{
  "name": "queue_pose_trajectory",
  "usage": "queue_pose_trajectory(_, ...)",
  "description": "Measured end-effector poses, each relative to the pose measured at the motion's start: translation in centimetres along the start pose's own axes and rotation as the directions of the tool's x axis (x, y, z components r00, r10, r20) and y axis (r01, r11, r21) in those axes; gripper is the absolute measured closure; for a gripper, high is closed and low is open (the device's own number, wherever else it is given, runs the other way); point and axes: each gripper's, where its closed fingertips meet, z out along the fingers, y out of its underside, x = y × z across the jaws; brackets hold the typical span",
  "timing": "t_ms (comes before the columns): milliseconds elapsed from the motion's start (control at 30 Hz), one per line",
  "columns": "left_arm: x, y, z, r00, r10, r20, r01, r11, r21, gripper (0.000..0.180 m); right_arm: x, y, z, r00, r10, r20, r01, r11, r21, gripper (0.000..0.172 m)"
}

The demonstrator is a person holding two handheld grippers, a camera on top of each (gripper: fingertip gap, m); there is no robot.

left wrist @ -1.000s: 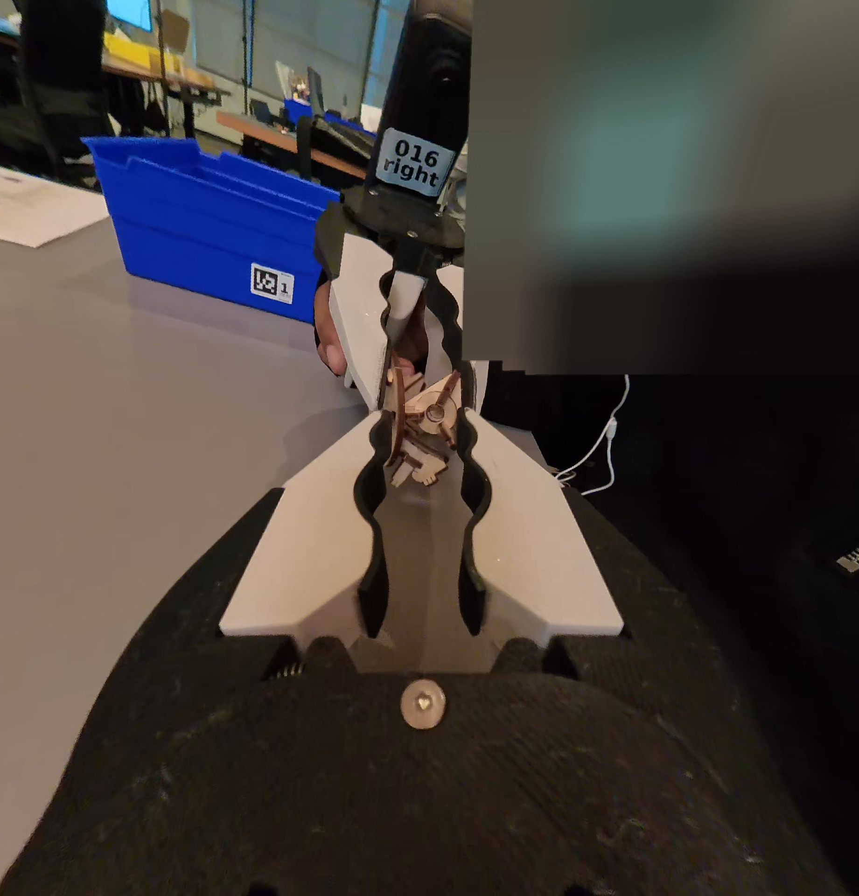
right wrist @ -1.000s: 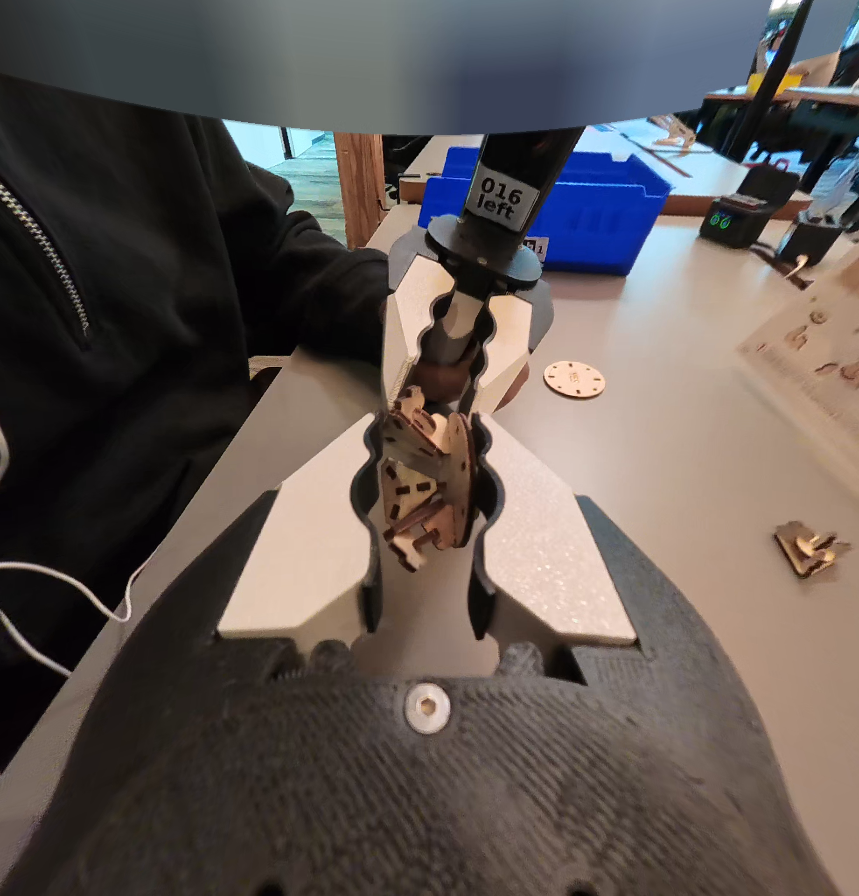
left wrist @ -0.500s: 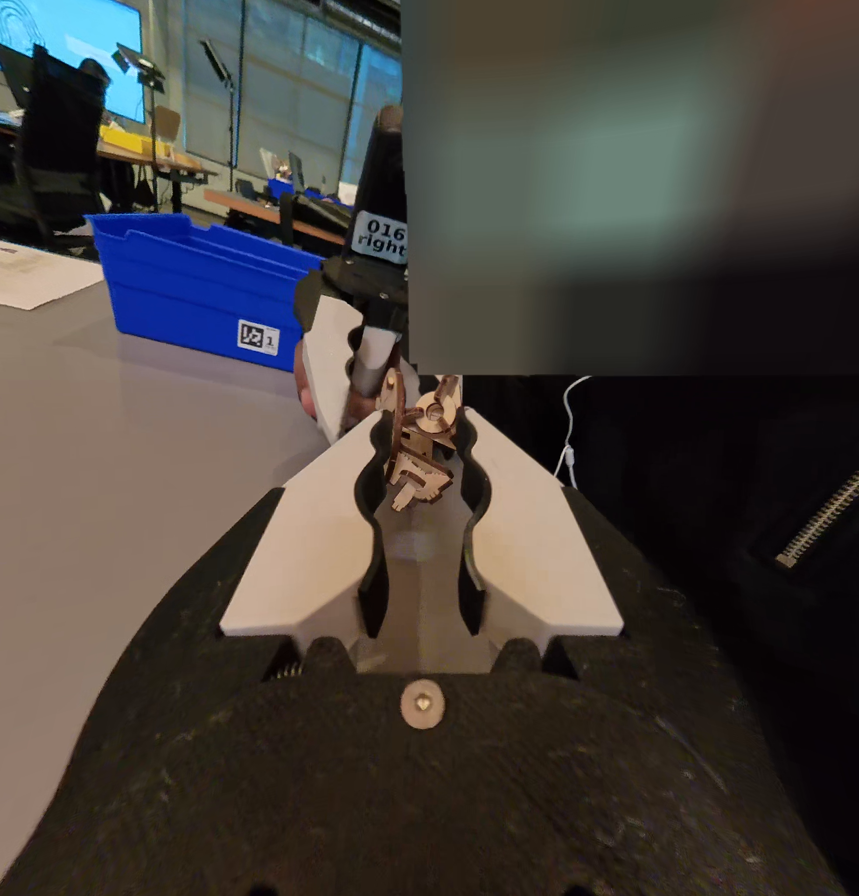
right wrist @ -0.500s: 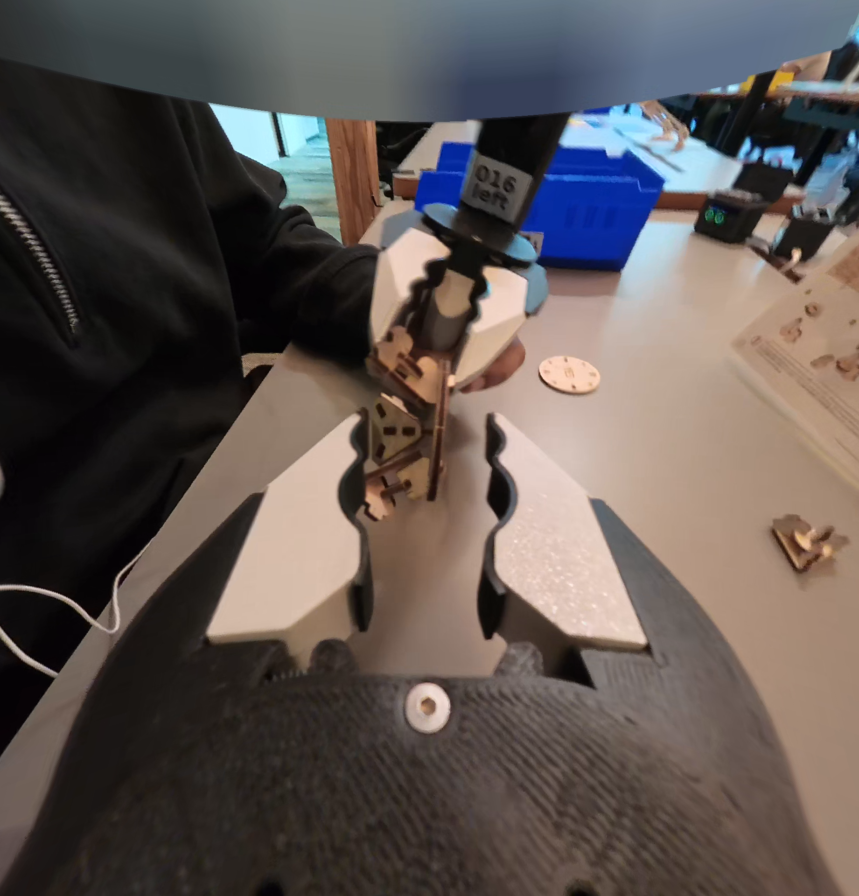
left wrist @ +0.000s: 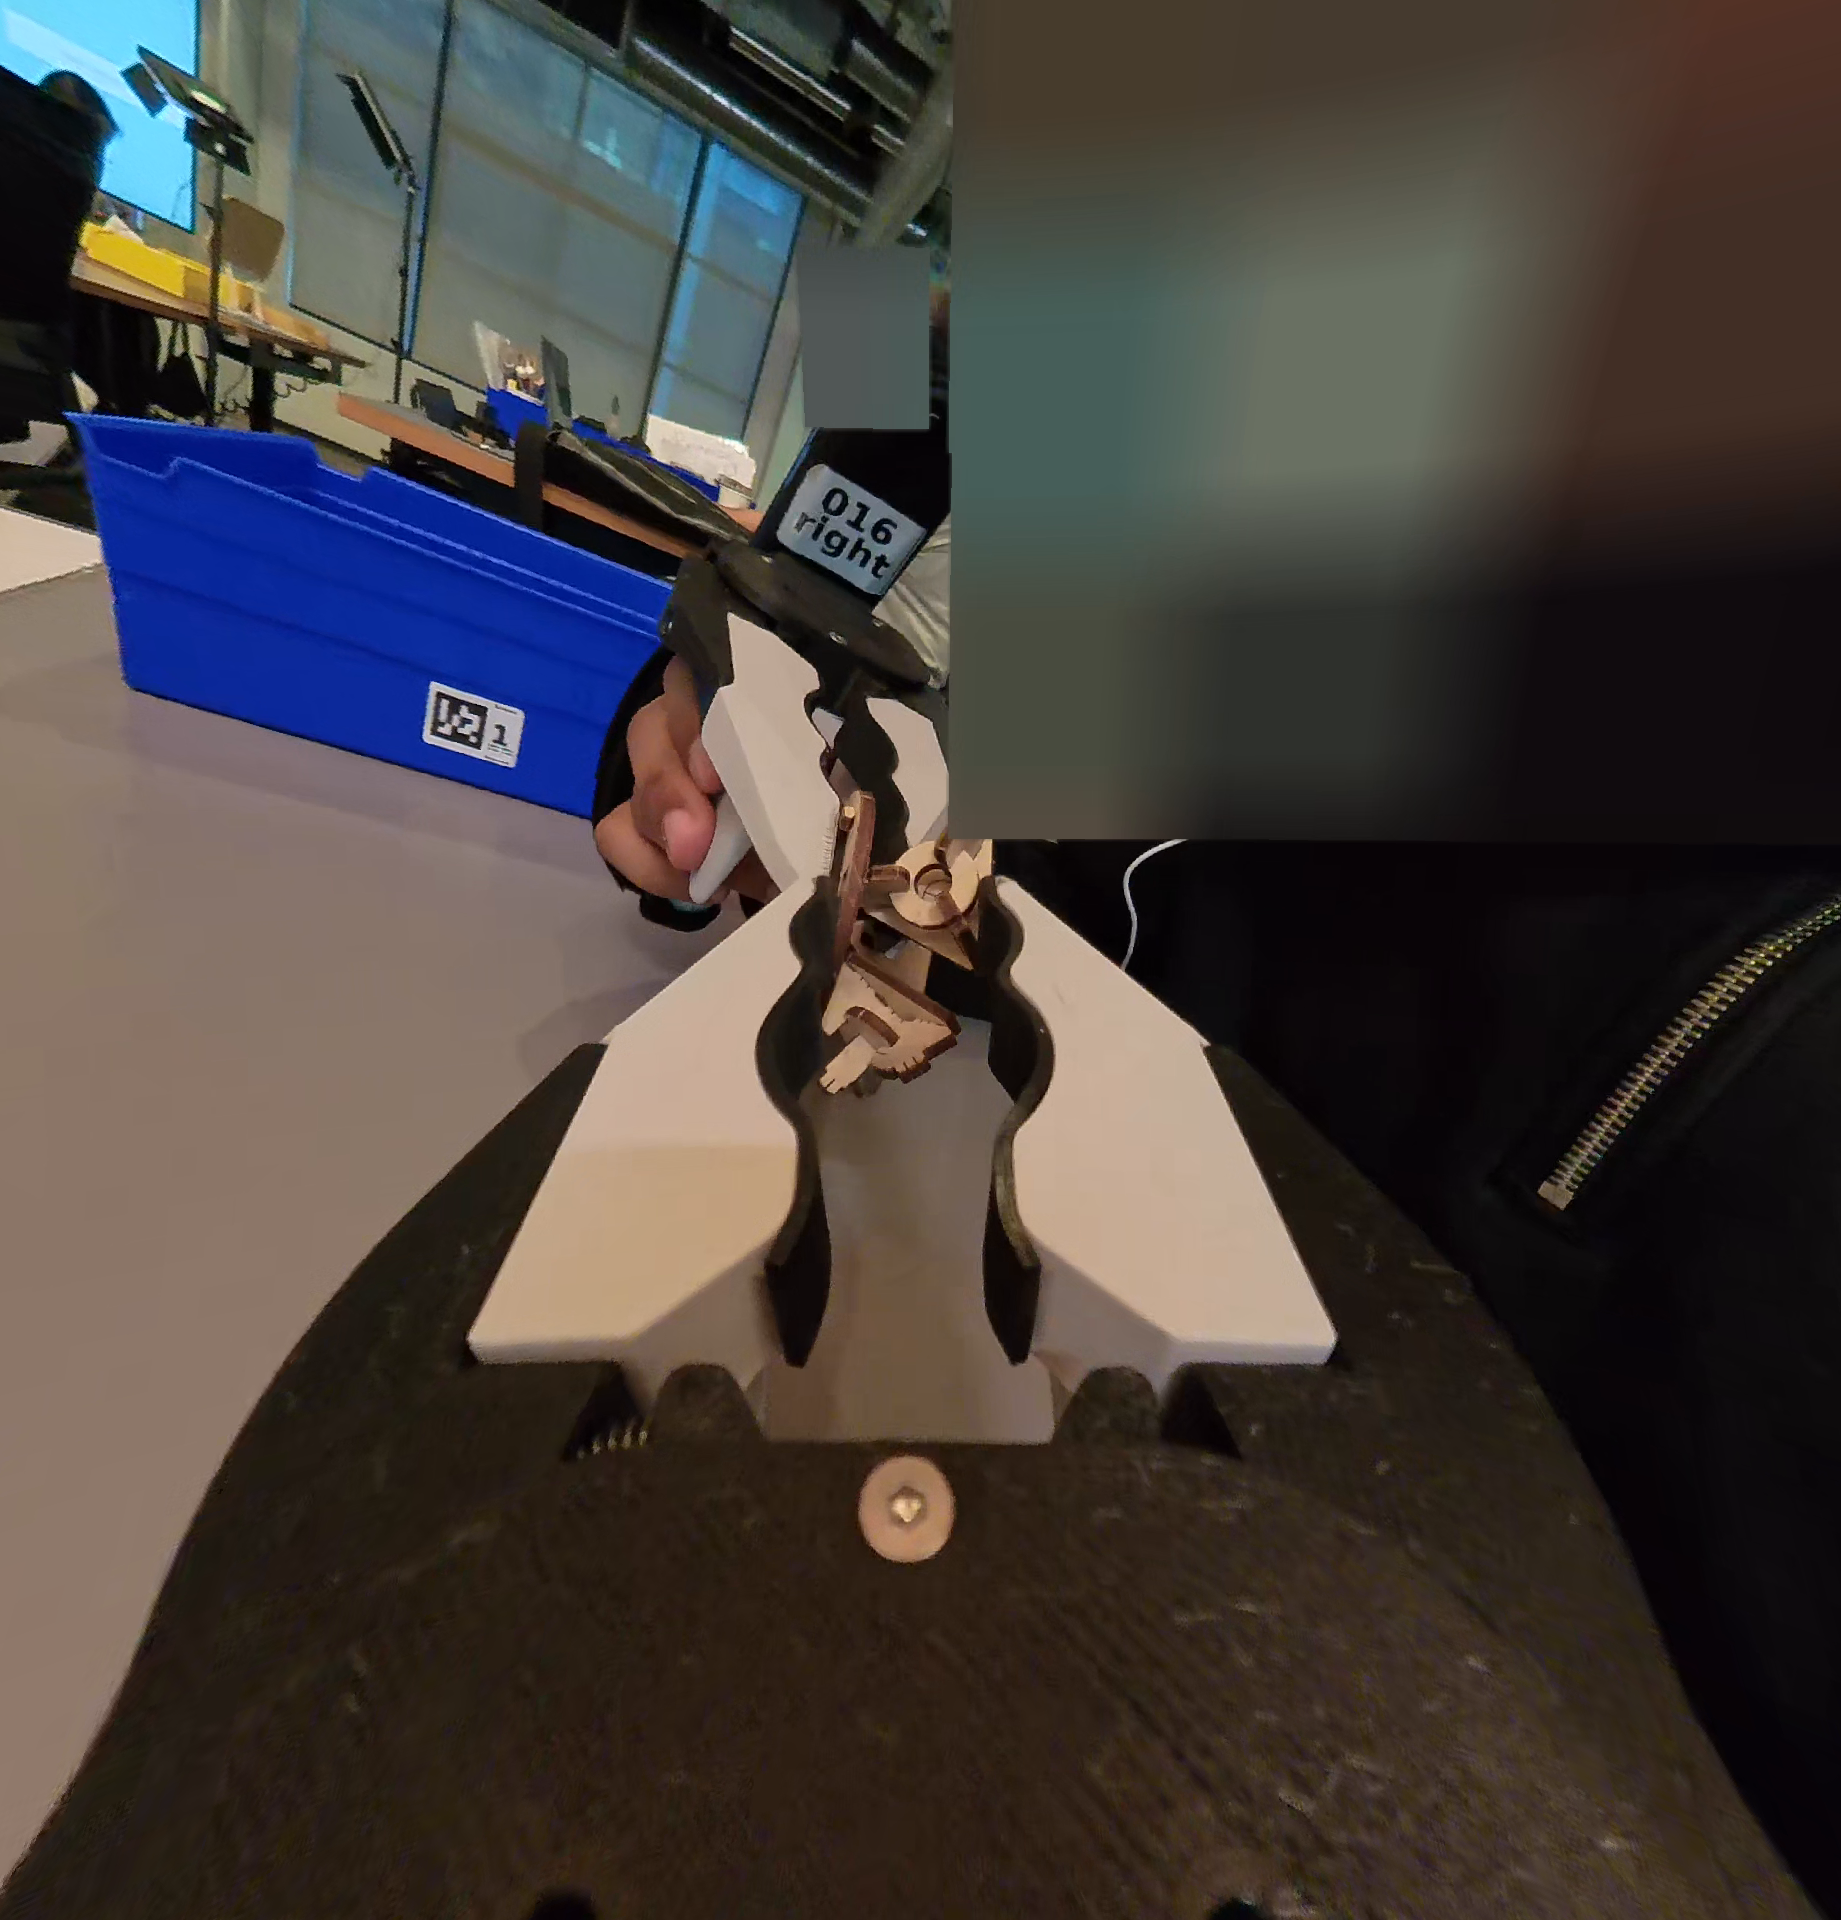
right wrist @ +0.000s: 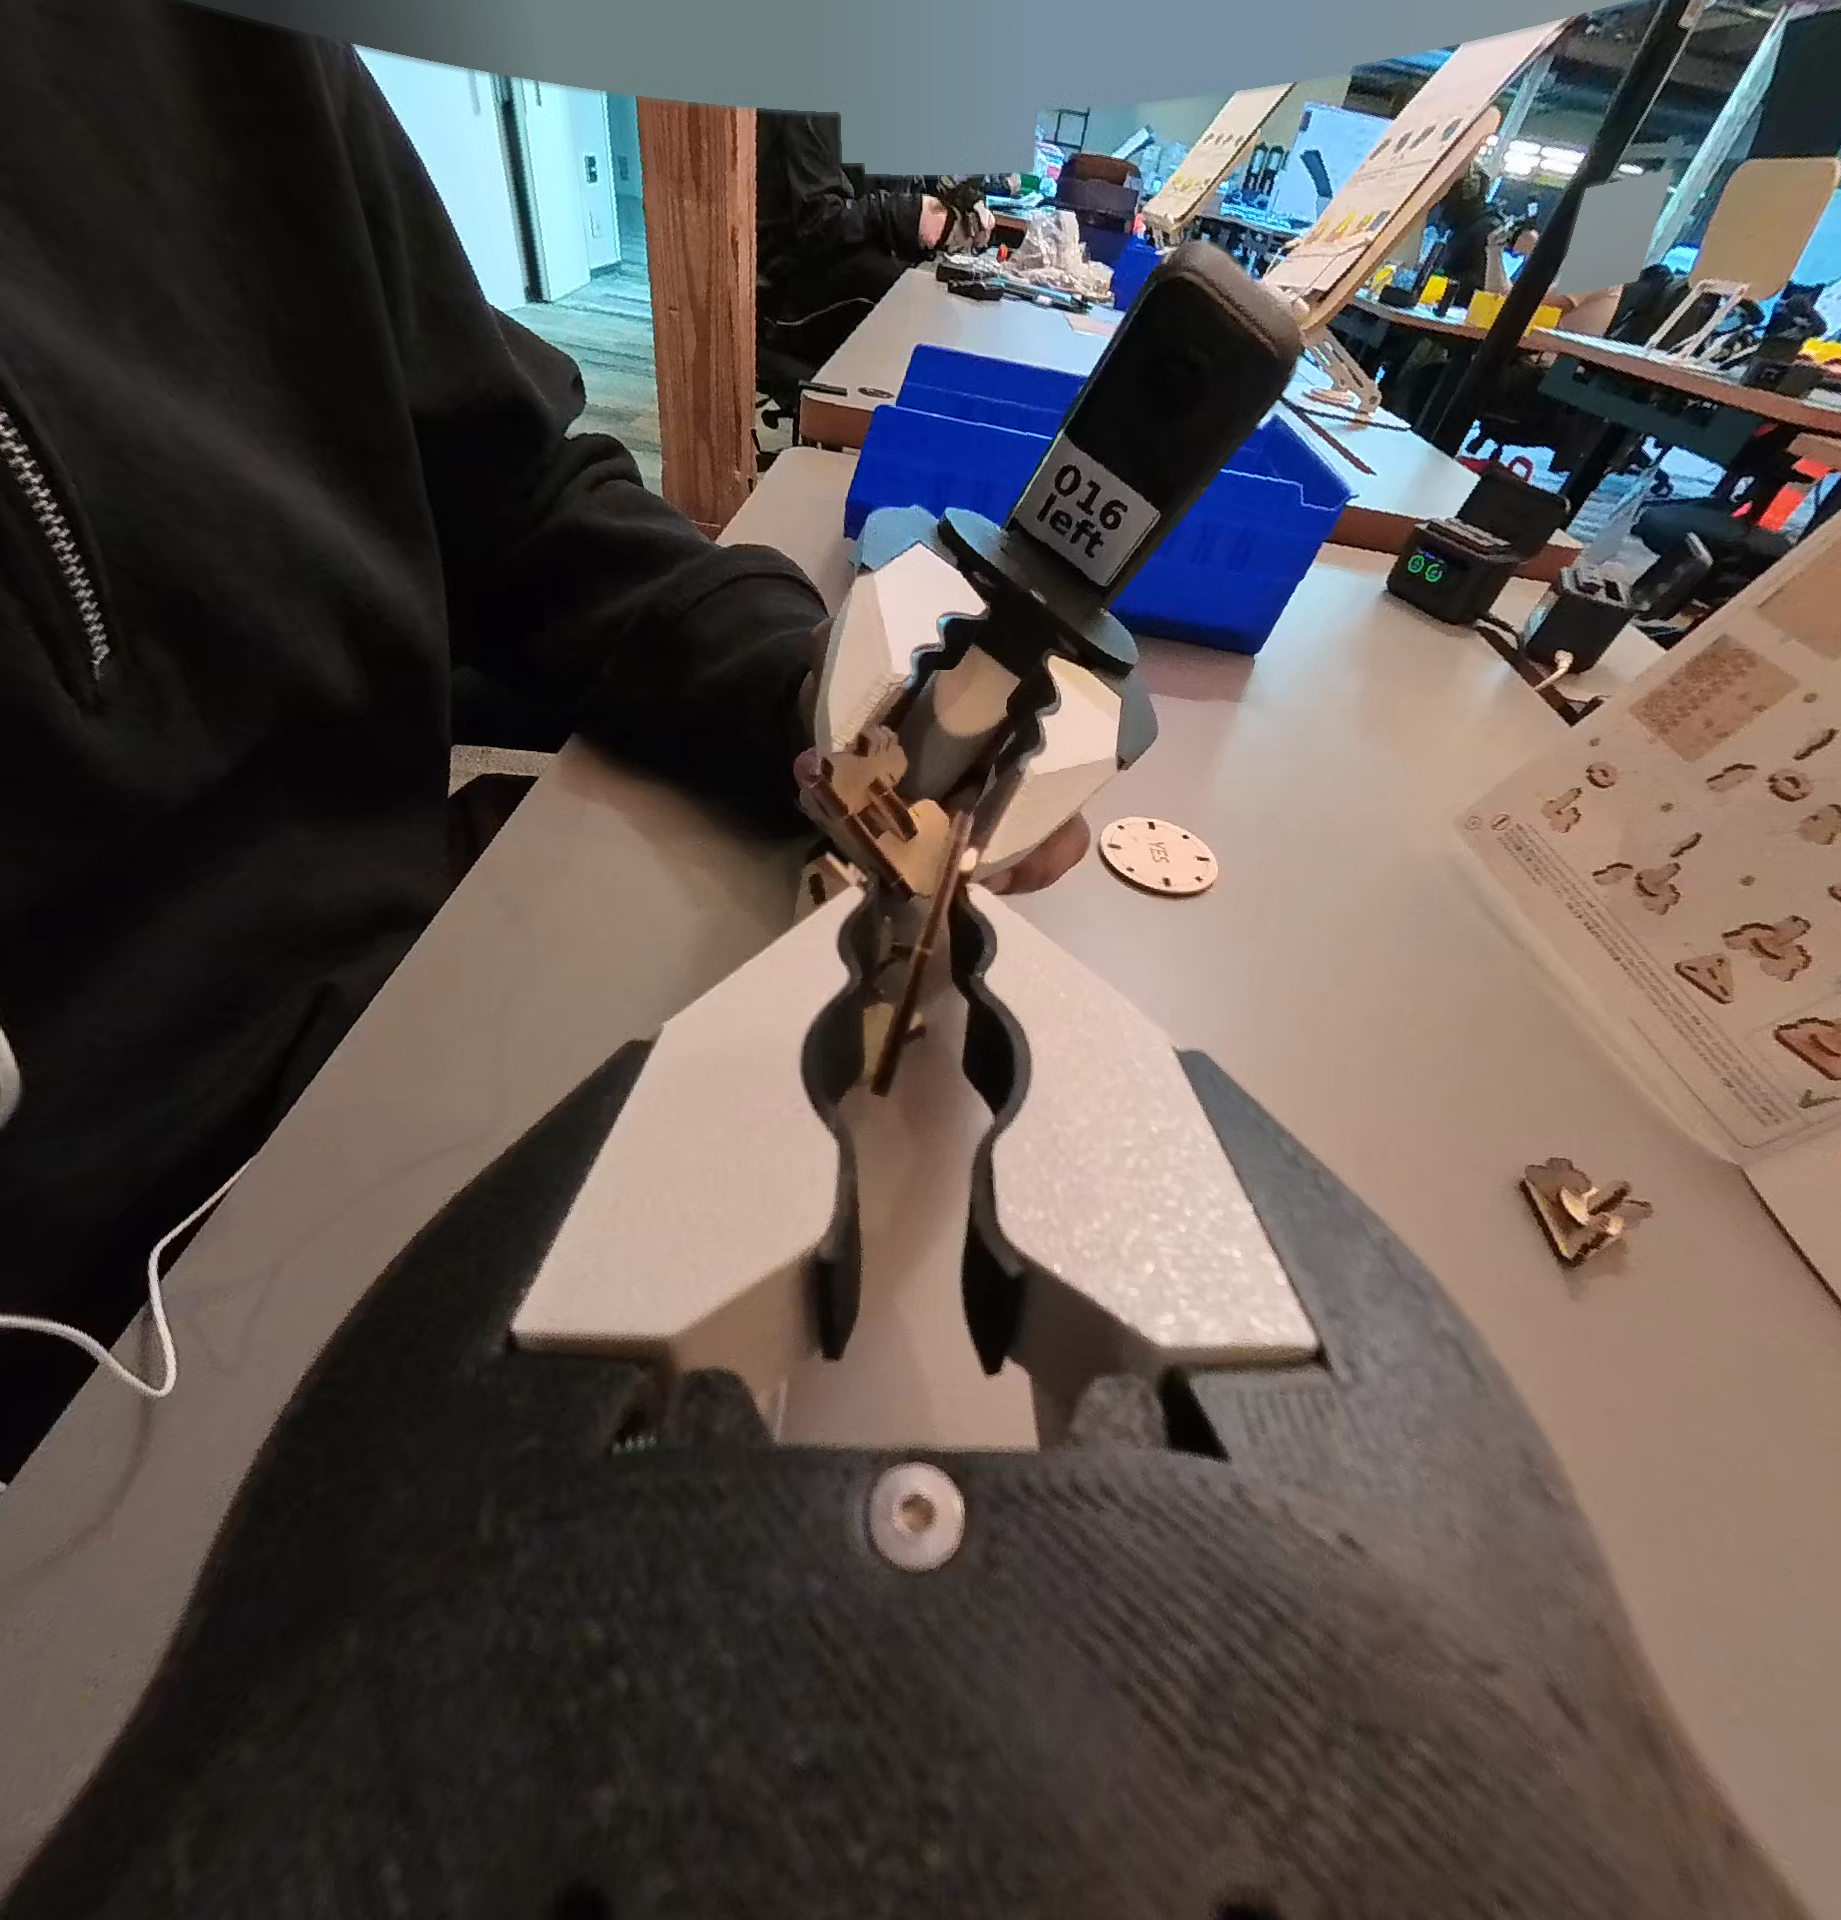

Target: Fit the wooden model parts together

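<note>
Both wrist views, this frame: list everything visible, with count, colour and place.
wooden assembly: one, light plywood with dark edges, gripped in the jaws of both tools above the table
wooden disc: one, pale, flat on the table
small wooden part: one, tan, lying on the table before the sheet
instruction sheet: one, white, printed, at the table's far side
blue bin: one, with a tag, on the table
charger boxes: two, black, beside the bin
table: one, grey
white cable: one, over the black jacket
left gripper: one, white and black, jaws closed on the assembly
right gripper: one, jaws closed on the assembly's thin disc
</note>
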Motion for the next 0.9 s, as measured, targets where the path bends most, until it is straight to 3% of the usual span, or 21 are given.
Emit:
queue_pose_trajectory(167,-0.6,0.4,-0.3,0.998,0.043,0.042,-0.041,0.998,-0.041,0.147,0.1,0.2,0.0,1.000,0.015,-0.001,-0.015,1.000,-0.022,0.162)
queue_pose_trajectory(900,-0.2,1.2,-1.5,0.999,0.029,-0.024,-0.032,0.988,-0.154,0.154,-1.7,1.7,0.8,0.997,-0.045,0.061,0.053,0.988,-0.147,0.163)
